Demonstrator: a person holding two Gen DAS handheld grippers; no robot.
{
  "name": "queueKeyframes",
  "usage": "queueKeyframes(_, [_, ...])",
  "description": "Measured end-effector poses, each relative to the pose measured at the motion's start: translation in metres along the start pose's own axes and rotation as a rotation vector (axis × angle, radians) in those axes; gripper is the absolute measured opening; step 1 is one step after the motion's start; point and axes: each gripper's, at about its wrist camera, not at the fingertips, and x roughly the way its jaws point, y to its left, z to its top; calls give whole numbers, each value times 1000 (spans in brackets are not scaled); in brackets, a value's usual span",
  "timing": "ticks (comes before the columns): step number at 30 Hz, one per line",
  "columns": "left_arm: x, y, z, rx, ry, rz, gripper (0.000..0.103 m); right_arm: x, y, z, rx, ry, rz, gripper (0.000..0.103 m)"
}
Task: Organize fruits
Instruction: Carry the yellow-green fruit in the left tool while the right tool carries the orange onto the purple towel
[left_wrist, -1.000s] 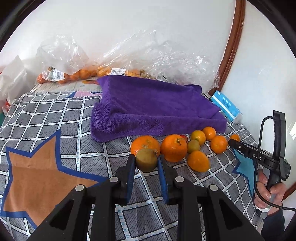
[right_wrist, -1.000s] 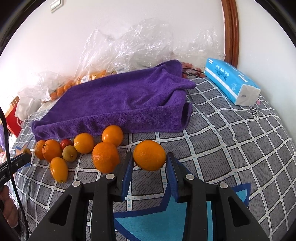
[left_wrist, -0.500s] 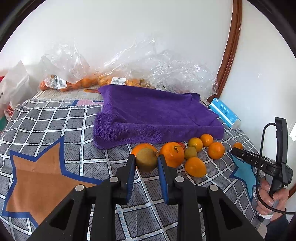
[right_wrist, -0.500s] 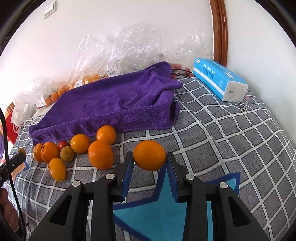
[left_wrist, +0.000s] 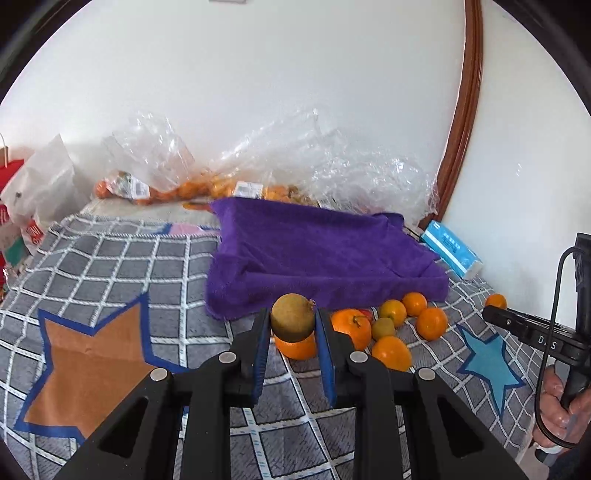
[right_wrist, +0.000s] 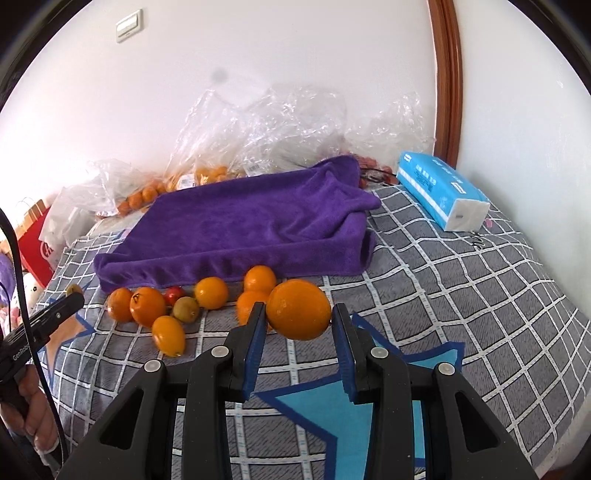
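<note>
Bed covered in a grey checked blanket with star patches (right_wrist: 461, 288). Left tool (left_wrist: 293, 328) clamped tight on a round brown-green kiwi-like fruit (left_wrist: 293, 316), lifted above the blanket. Right tool (right_wrist: 298, 321) closed on a large round orange (right_wrist: 298, 309), also raised. Loose cluster of small oranges (right_wrist: 147, 306) beside the near edge of a folded purple towel (right_wrist: 251, 218) mid-bed. Blue tissue pack (right_wrist: 441, 190) near the far right edge.

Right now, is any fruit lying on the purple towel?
No. The towel is bare; the loose fruit lies on the blanket in front of it.
</note>
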Motion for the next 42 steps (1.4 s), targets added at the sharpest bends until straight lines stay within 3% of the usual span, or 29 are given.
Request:
queueKeyframes(5, [-6, 3, 14, -40, 18, 8, 23, -11, 13, 8, -30, -22, 4, 36])
queueKeyframes(10, [-28, -4, 38, -19, -35, -20, 23, -19, 22, 23, -35, -68, 30, 36])
queueKeyframes(16, [-34, -11, 70, -12, -46, 49, 23, -16, 31, 44, -39, -101, 67, 36])
queueKeyframes(23, [-17, -11, 96, -36, -46, 130, 23, -7, 38, 73, -64, -140, 70, 36])
queueKeyframes(34, [28, -22, 114, -42, -39, 158, 23, 24, 23, 102, 7, -155, 97, 36])
queueKeyframes(42, [76, -15, 122, -81, 26, 169, 23, 57, 13, 126, 23, -153, 105, 36])
